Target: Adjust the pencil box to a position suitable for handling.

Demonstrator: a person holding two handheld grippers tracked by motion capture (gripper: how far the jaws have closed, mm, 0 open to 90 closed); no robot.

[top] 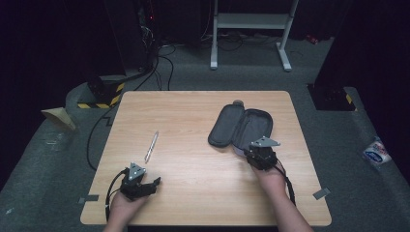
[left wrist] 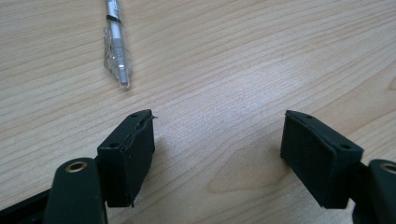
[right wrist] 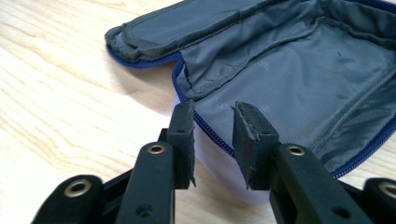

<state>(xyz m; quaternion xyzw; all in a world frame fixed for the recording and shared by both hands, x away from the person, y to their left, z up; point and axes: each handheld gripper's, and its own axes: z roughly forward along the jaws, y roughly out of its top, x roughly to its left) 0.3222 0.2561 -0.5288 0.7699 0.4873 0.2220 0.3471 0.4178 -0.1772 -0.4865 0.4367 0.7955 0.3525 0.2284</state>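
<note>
A grey zipped pencil case (top: 241,126) lies spread open on the right half of the wooden table (top: 193,111), its grey lining (right wrist: 289,70) facing up. My right gripper (top: 256,147) is at its near edge. In the right gripper view the jaws (right wrist: 212,121) stand narrow astride the blue-zipped rim, one outside the wall and one inside, with a gap still showing at the pads. A clear pen (top: 151,146) lies left of centre. My left gripper (top: 151,186) rests near the front left, open over bare wood (left wrist: 219,140), with the pen's end (left wrist: 115,42) just beyond its left jaw.
A small round cap (top: 238,102) peeks out behind the case's far end. Grey tape tabs (top: 321,193) mark the table's front corners. On the floor are cables (top: 164,63), a yellow-black striped piece (top: 104,94), white frame legs (top: 285,53) and a packet (top: 376,152).
</note>
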